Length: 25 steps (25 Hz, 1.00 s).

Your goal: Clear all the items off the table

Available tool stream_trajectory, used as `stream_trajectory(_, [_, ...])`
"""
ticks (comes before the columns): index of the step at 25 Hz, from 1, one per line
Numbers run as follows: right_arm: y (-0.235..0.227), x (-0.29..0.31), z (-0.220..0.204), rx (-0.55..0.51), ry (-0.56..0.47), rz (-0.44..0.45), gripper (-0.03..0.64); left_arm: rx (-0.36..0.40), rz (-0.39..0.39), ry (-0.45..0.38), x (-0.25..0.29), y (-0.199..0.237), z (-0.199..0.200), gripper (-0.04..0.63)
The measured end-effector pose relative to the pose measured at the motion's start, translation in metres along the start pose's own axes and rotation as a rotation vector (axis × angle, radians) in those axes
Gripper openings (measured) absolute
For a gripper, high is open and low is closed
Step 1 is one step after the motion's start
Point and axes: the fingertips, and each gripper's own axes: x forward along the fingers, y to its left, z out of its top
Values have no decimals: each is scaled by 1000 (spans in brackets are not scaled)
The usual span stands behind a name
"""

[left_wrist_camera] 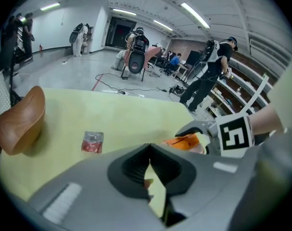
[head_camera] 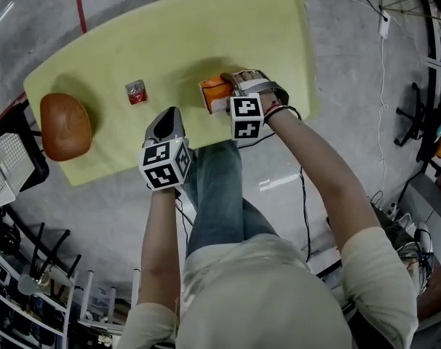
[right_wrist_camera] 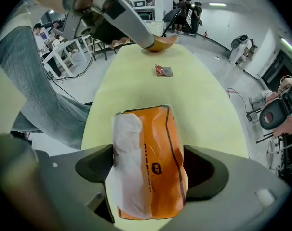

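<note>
right claw (right_wrist_camera: pixel 147 177) stands open astride the orange plastic packet (right_wrist_camera: pixel 153 129); off-centre closure may squeeze it out. left claw (left_wrist_camera: pixel 148 170) is closed, empty.

**My two arms, extended forward and down, a gripper in each hand.**
My left gripper (head_camera: pixel 168 118) slants downward, its fingers (left_wrist_camera: pixel 131 167) closed tip to tip. My right gripper (head_camera: pixel 228 93) points almost straight down, its fingers (right_wrist_camera: pixel 208 172) spread wide on either side of an orange packet (right_wrist_camera: pixel 151 162). My left forearm (head_camera: pixel 159 246) and right forearm (head_camera: pixel 322 187) are bare, and the right reaches farther forward.
</note>
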Motion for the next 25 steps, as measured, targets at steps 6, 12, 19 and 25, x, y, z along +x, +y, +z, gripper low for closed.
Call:
stream_trajectory(6, [-2, 19, -1, -31, 11, 17, 452, -6, 12, 13, 11, 8, -6, 9])
stream_trajectory(12, [-2, 26, -1, -19, 15, 36, 457, -11, 12, 27, 14, 10, -14, 9])
stream_trajectory(19, [-3, 25, -3, -21, 26, 25, 448, -9, -1, 28, 12, 5, -13, 9])
stream_trajectory(25, [-2, 19, -1, -27, 52, -7, 353, -7, -9, 18, 2, 5, -8, 9])
